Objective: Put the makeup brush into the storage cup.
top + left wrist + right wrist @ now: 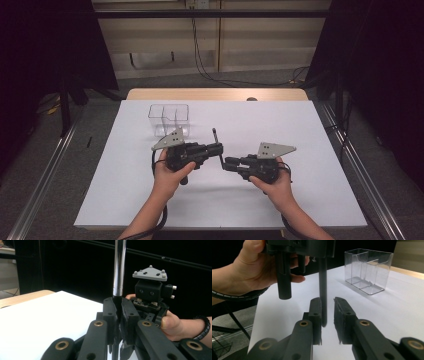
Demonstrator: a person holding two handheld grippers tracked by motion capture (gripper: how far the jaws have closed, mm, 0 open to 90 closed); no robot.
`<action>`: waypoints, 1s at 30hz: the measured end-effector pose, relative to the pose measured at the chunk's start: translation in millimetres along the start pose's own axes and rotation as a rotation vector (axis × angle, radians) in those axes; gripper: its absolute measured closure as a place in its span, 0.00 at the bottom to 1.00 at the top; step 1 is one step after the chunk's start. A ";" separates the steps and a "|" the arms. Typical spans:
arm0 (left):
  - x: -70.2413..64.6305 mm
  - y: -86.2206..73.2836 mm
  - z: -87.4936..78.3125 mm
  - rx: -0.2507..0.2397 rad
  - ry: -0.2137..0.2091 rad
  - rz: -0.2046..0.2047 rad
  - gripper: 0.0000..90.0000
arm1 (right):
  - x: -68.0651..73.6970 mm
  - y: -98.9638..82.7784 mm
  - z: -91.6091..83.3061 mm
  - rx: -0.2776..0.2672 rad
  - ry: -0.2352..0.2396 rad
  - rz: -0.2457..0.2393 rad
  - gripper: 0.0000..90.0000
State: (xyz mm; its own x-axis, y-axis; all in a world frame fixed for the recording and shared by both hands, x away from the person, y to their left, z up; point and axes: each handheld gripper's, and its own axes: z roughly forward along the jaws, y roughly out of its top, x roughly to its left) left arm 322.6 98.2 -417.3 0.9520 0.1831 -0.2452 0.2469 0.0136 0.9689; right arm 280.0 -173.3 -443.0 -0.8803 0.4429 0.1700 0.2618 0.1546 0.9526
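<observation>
A slim dark pen (216,142) with a shiny metal section (119,270) stands between my two grippers at the middle of the white table. My left gripper (220,148) is shut on it, both pads (110,312) pressed against the shaft. My right gripper (226,164) faces it from the right. The pen's lower end (322,295) hangs between the right gripper's (327,307) jaws; it lies against one pad, and a gap shows to the other pad (343,312). A clear plastic divided box (169,120) stands empty behind the left gripper.
The white sheet (300,130) covers a wooden table whose far edge (215,94) shows. In the right gripper view the box (368,270) sits to the upper right and the left hand (249,270) at upper left. Dark curtains and cables lie beyond.
</observation>
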 end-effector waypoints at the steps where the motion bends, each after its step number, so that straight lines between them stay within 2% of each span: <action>1: 0.2 0.1 -1.0 0.000 0.002 0.002 0.93 | -0.5 -0.4 -0.5 -0.002 -0.005 0.002 0.82; 11: 0.0 1.8 -7.5 0.005 0.014 0.018 0.93 | -3.0 -1.1 -7.4 -0.007 -0.050 -0.024 0.61; 21: 1.8 1.0 -12.6 0.012 0.022 0.020 0.93 | -3.4 -0.6 -14.0 -0.012 -0.071 -0.031 0.43; 30: 3.0 -0.4 -17.8 0.016 0.036 0.022 0.93 | -6.5 -2.2 -21.1 0.005 -0.091 -0.030 0.24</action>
State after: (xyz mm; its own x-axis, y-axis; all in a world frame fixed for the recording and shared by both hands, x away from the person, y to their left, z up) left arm 322.2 116.2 -417.8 0.9502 0.2183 -0.2225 0.2294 -0.0066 0.9733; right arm 276.7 -195.2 -440.9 -0.8481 0.5166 0.1176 0.2383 0.1737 0.9555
